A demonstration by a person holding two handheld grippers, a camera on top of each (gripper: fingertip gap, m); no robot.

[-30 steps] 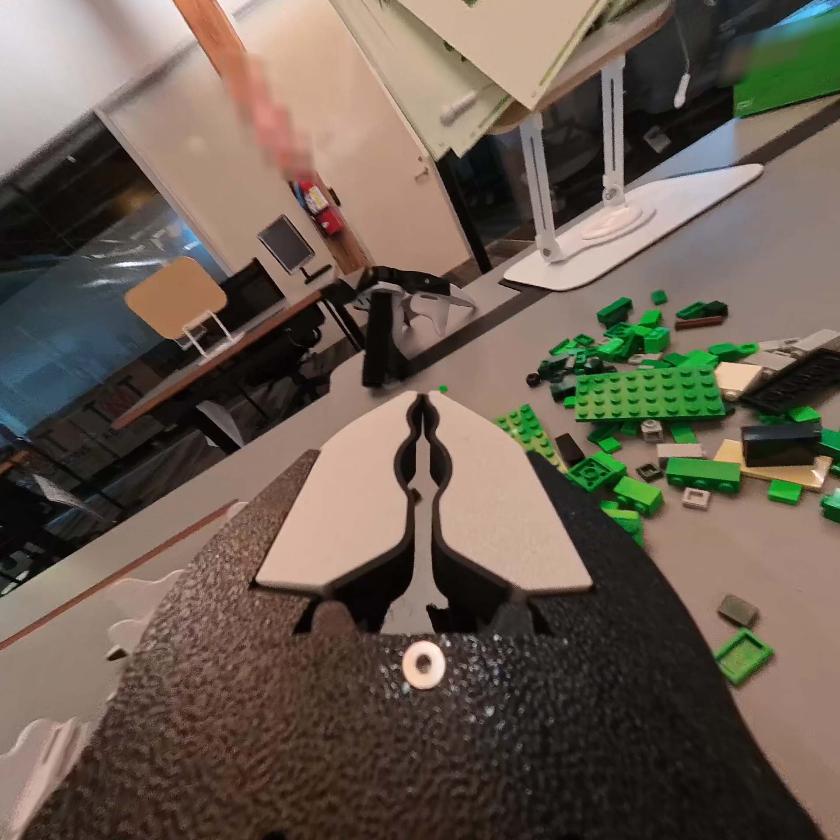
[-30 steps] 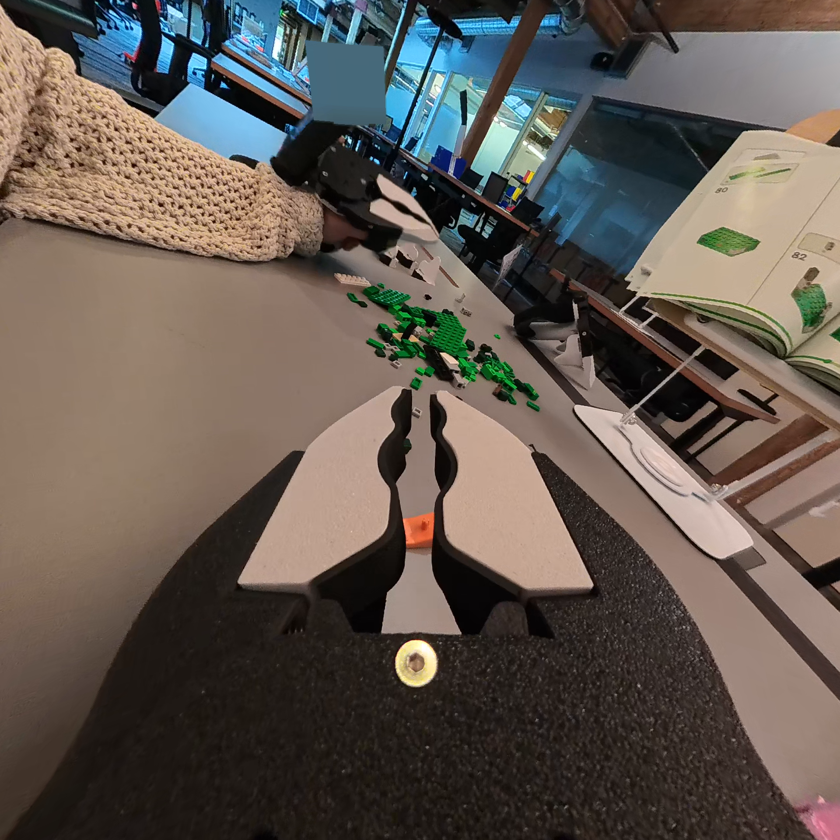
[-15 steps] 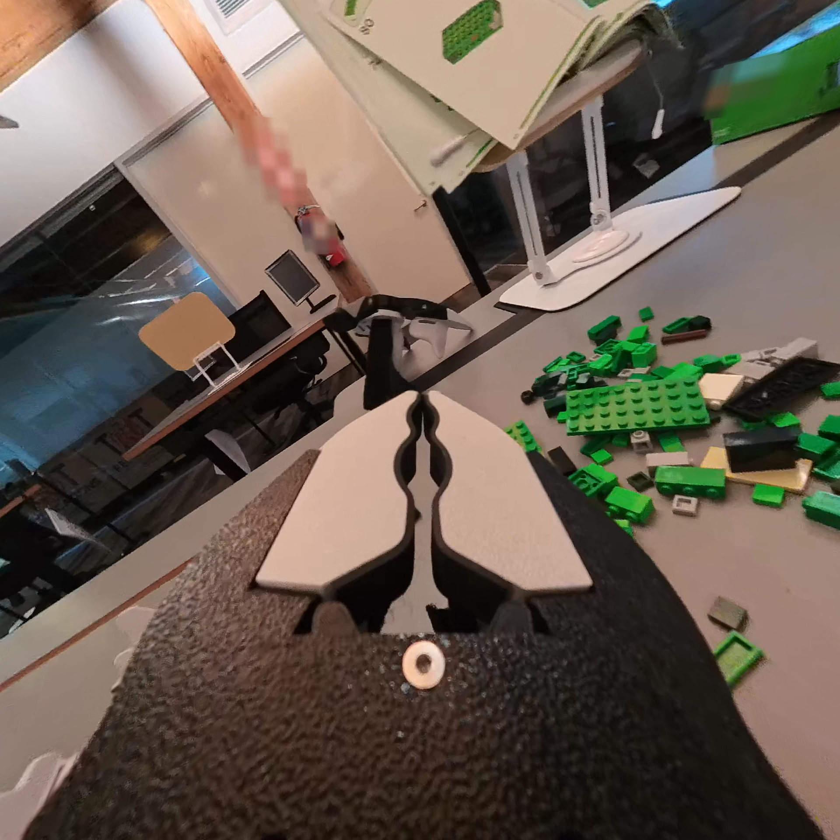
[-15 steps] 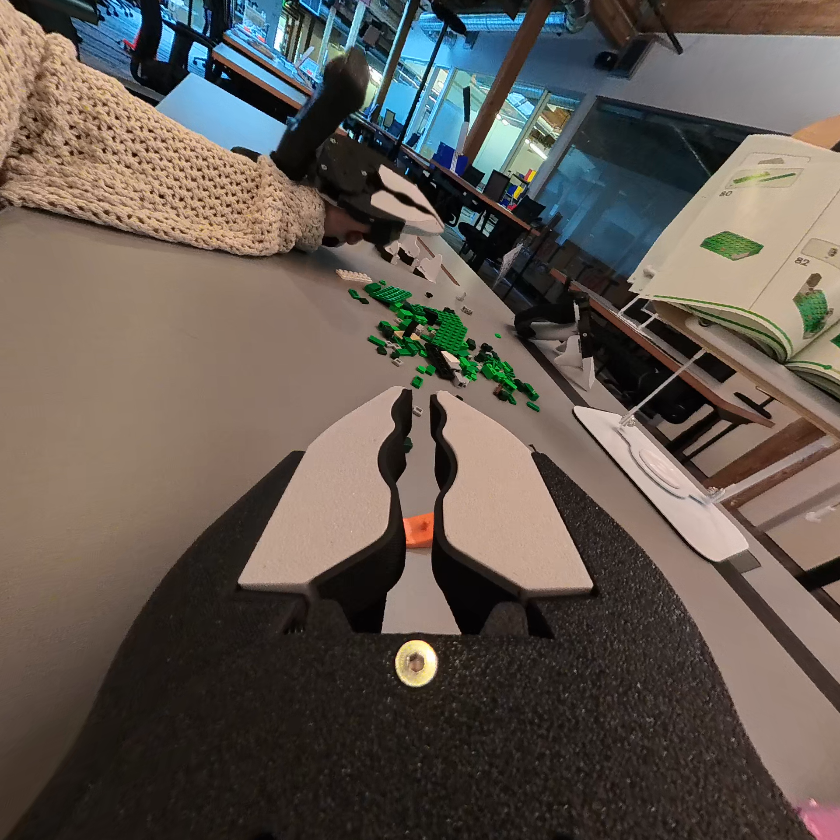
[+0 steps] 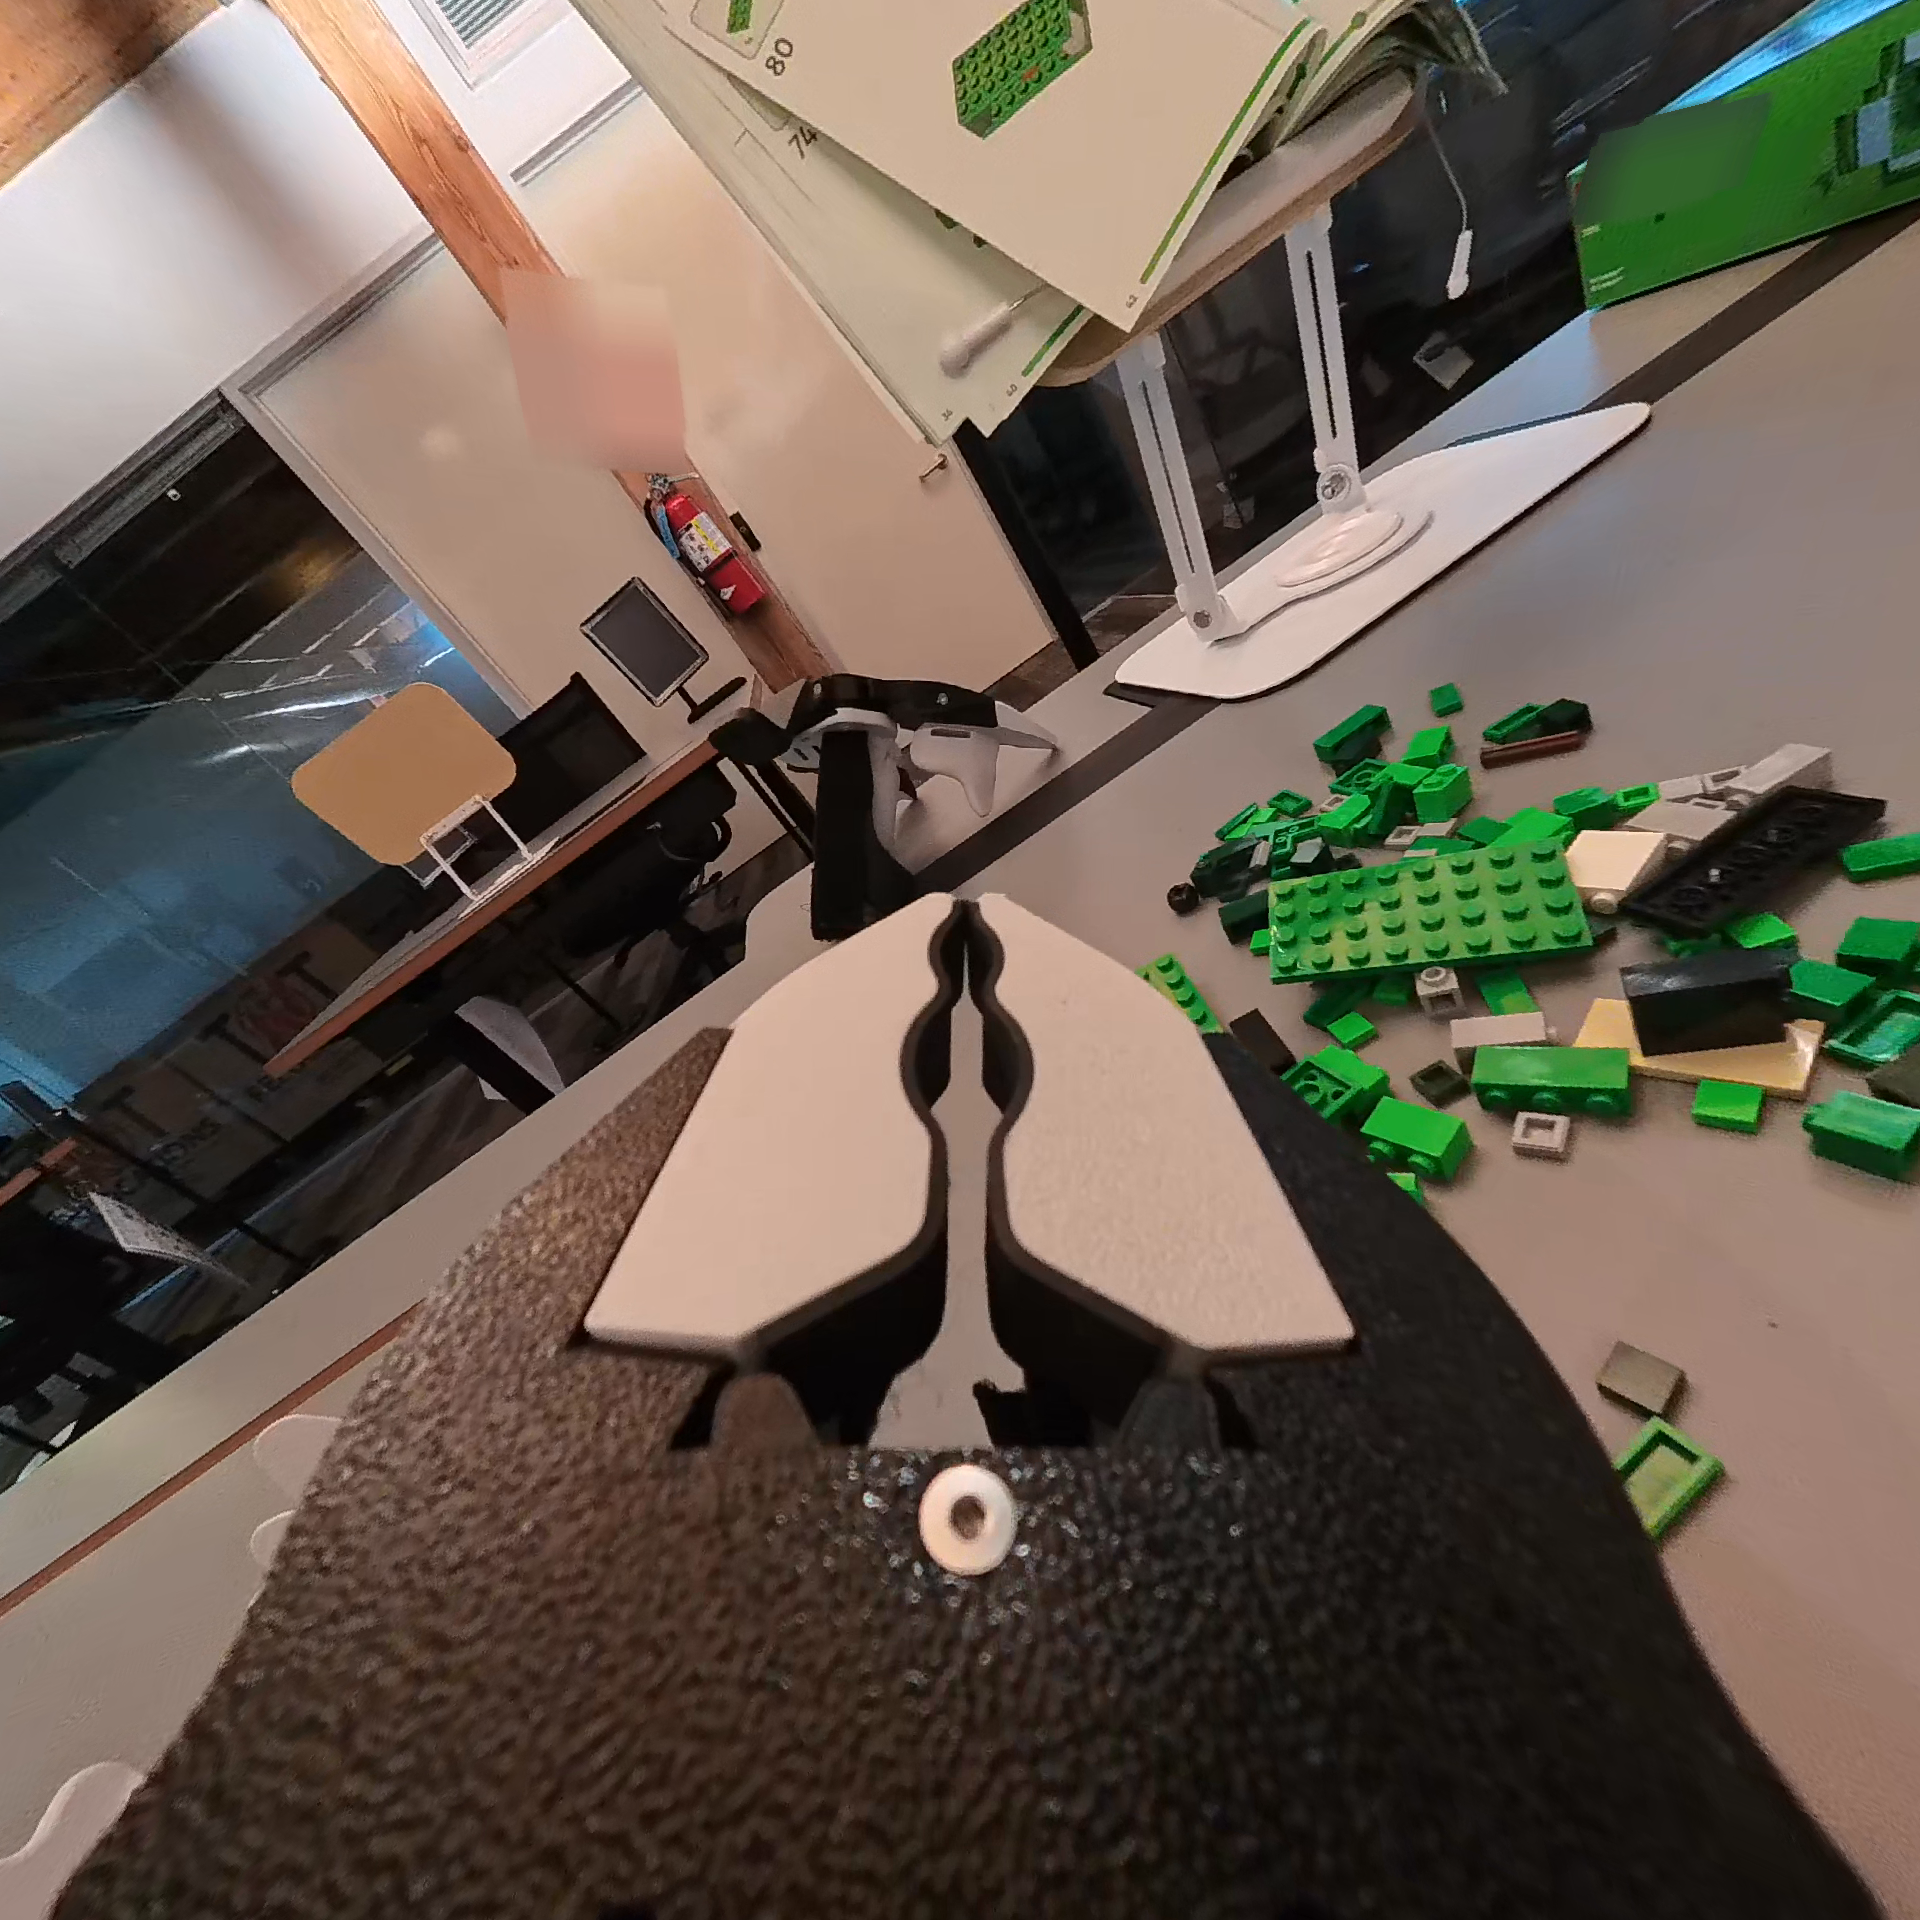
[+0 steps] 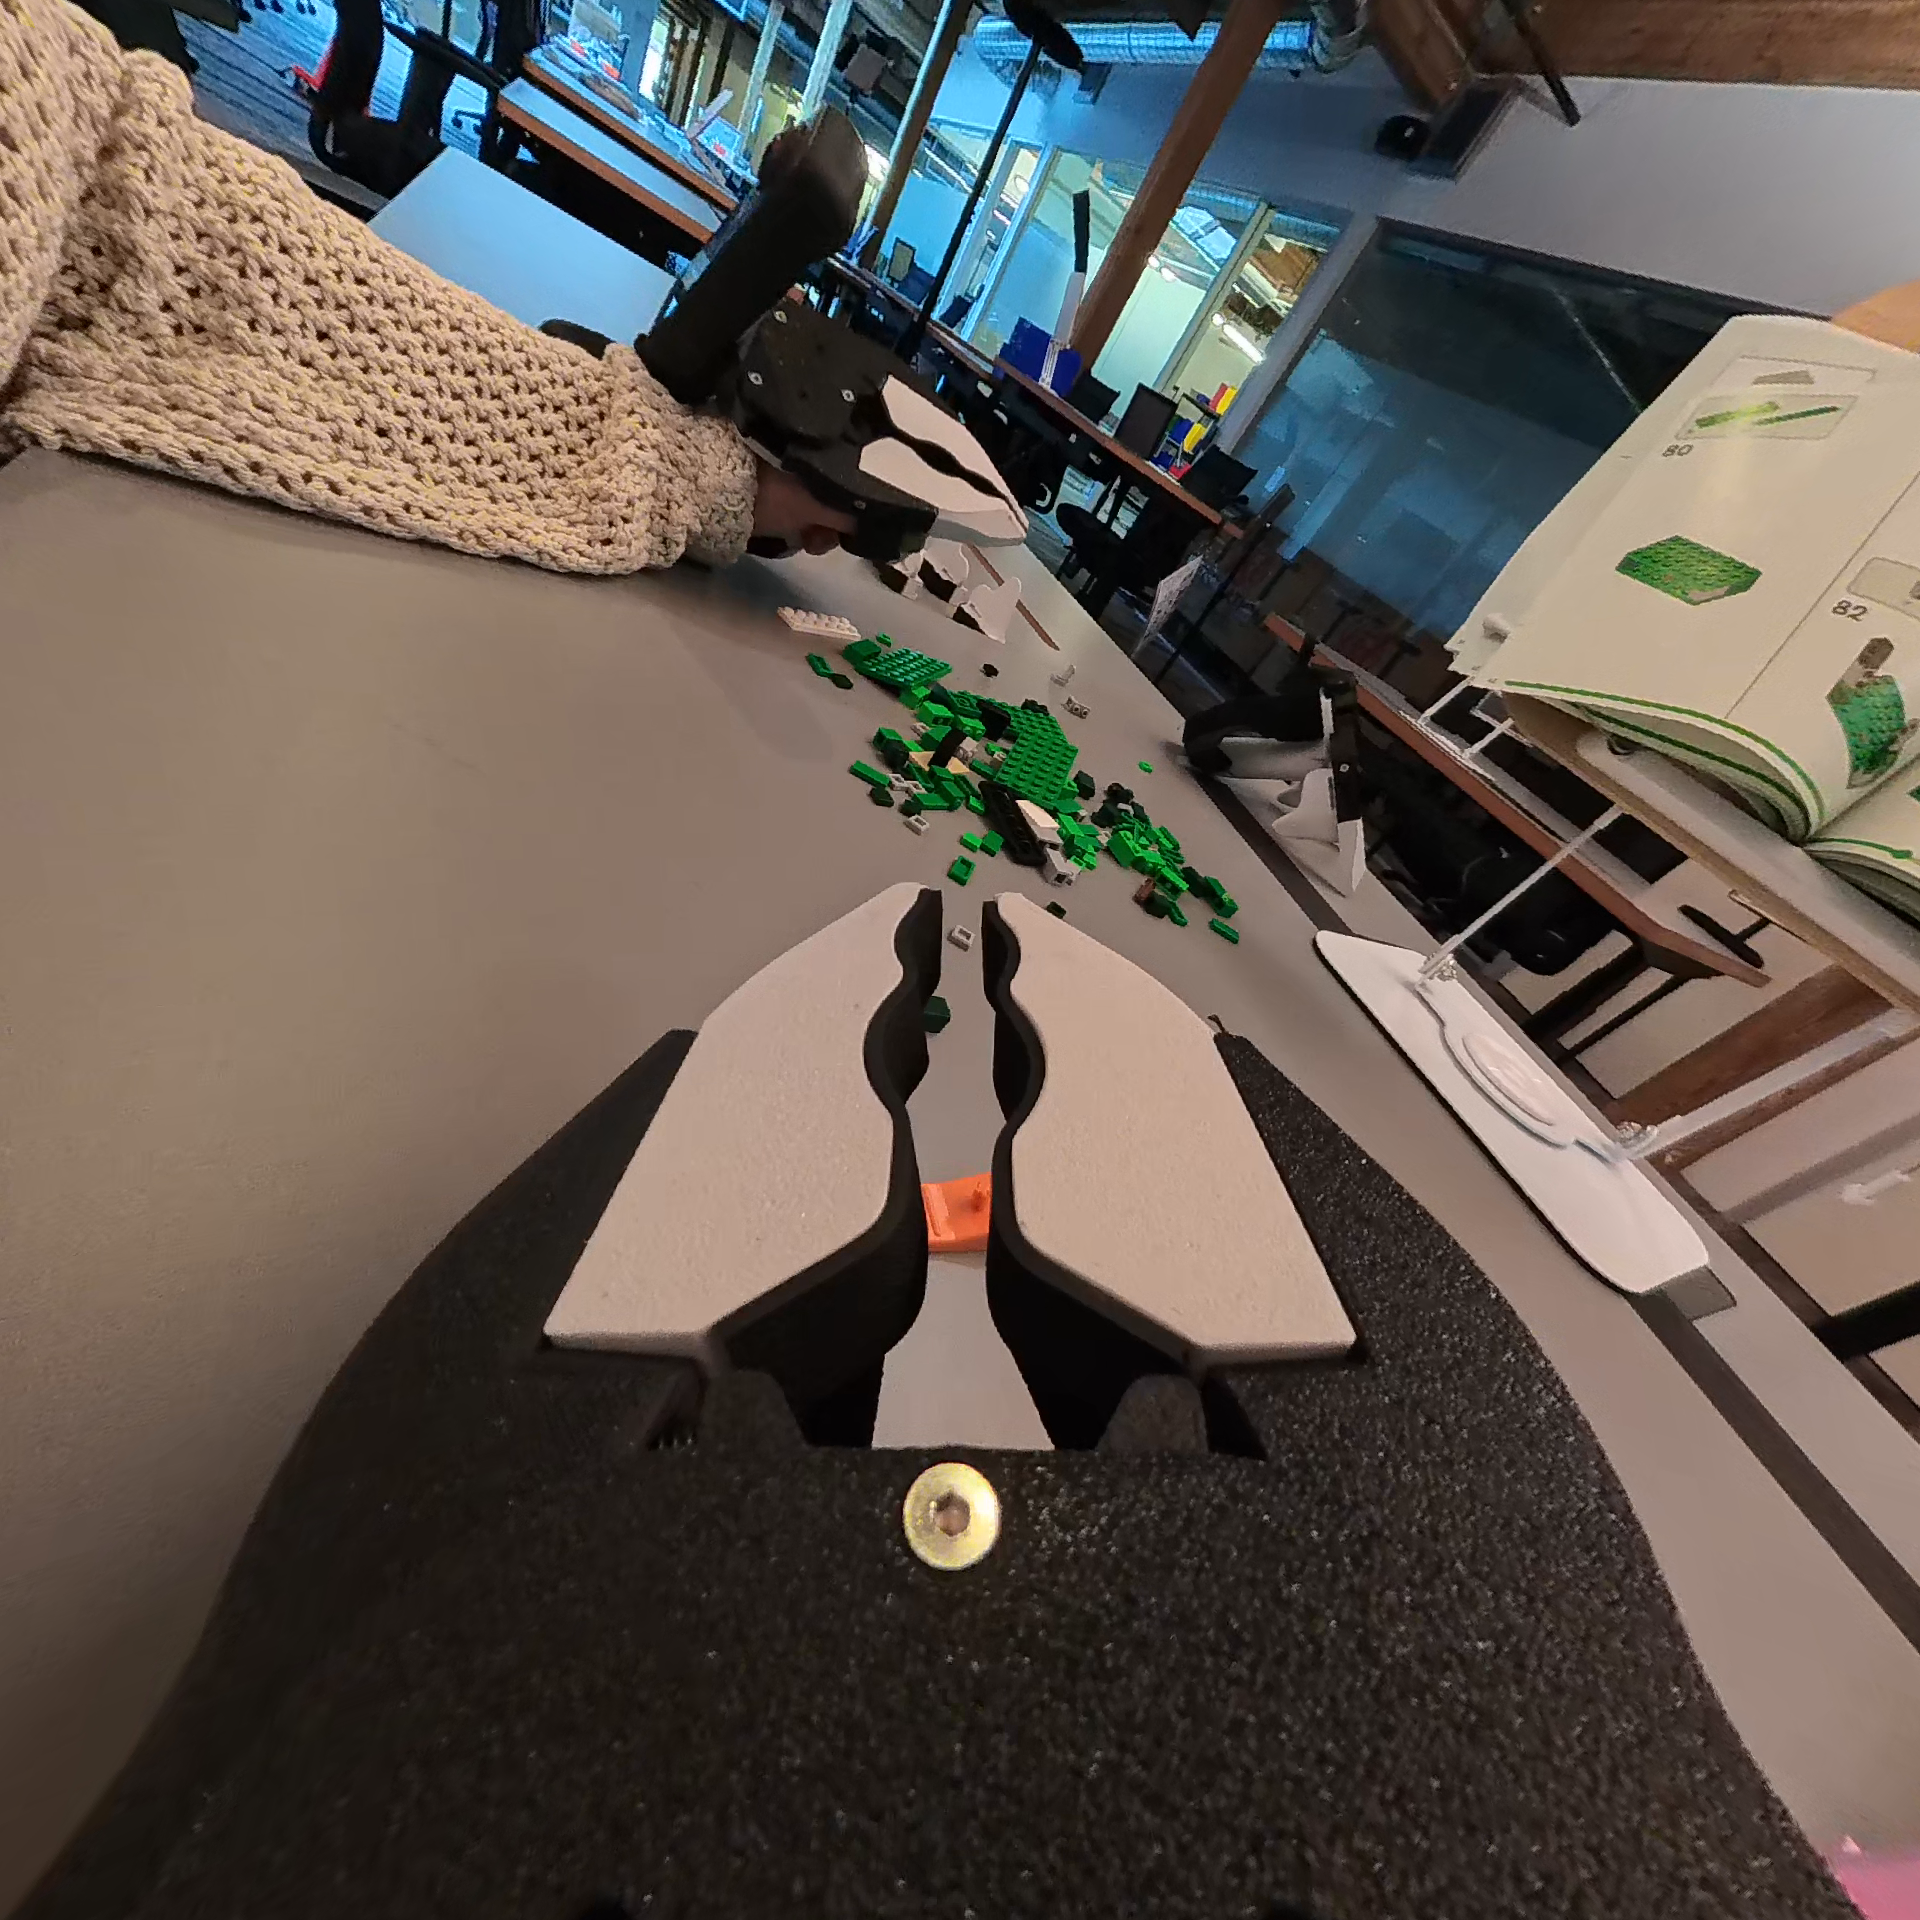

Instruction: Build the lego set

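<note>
Loose Lego pieces (image 5: 1558,997), mostly green, lie in a pile on the grey table (image 5: 1714,540). Among them are a large green studded plate (image 5: 1429,920) and a black plate (image 5: 1756,857). My left gripper (image 5: 964,909) is shut and empty, raised just left of the pile. It also shows in the right wrist view (image 6: 935,499), held by a hand in a knit sleeve (image 6: 312,353). My right gripper (image 6: 961,904) is nearly shut, with a small orange piece (image 6: 958,1210) wedged between its fingers. It is low over the table, short of the pile (image 6: 1039,769).
An open instruction booklet (image 5: 1039,145) rests on a white stand (image 5: 1382,561) at the table's far edge; it also shows in the right wrist view (image 6: 1714,540). A green box (image 5: 1745,187) lies beyond. A spare gripper (image 5: 894,769) stands behind the table. A white plate (image 6: 819,621) lies near the sleeve. Some 35 cm of space lies between my two pairs of fingers. Measured from the fingertips, the large green studded plate (image 5: 1429,920) is 11 cm or so from the left gripper and 30 cm from the right. Seen from the right wrist view (image 6: 1029,760) as well.
My left gripper has tilted up, so more of the booklet shows and the pile sits lower in its view. It stays shut. My right gripper has barely moved.
</note>
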